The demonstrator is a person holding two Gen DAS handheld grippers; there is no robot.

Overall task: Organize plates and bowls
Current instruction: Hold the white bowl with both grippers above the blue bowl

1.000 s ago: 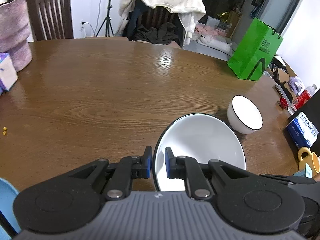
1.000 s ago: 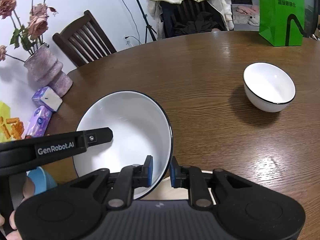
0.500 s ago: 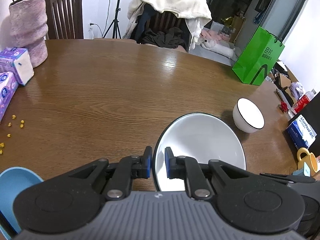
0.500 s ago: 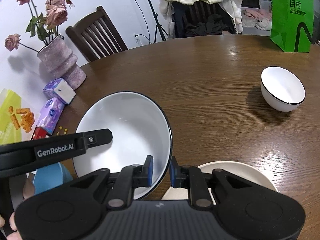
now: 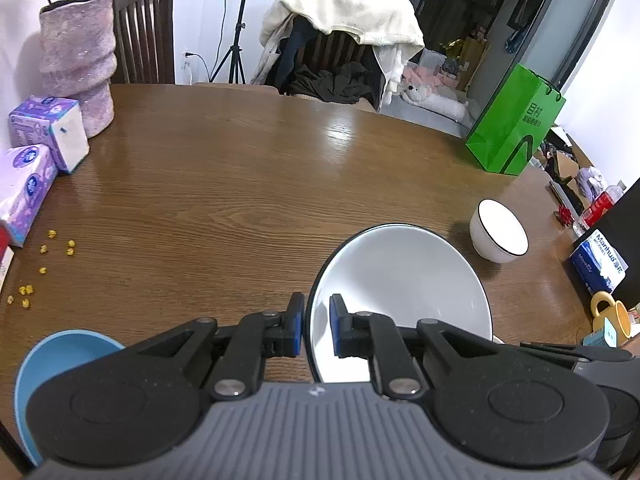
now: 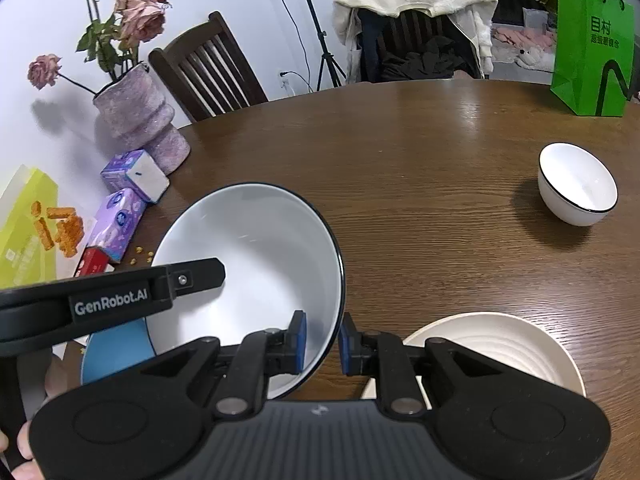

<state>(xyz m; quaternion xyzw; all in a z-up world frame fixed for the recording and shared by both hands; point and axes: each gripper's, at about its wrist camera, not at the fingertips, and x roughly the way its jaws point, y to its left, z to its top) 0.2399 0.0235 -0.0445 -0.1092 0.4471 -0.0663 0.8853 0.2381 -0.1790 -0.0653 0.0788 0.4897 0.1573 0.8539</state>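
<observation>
Large white bowl (image 6: 256, 256) (black rim) is held above the bench (image 5: 240, 184) by both grippers. Left gripper (image 5: 316, 330) is clamped on its left rim, right gripper (image 6: 322, 342) on its right rim, jaws nearly closed. Beneath lie a cream plate (image 6: 504, 344) and blue bowl (image 5: 60, 354). Small white bowl (image 6: 576, 184) stands well apart.

A home dining room: a round wooden table (image 5: 248, 184) fills the middle of the frame, with a dark slatted chair (image 6: 208, 68) at upper left. A vase of dried roses (image 6: 136, 120) stands at the left, a chair heaped with clothes (image 5: 344, 40) at top centre, a green shopping bag (image 5: 516, 120) at right.
</observation>
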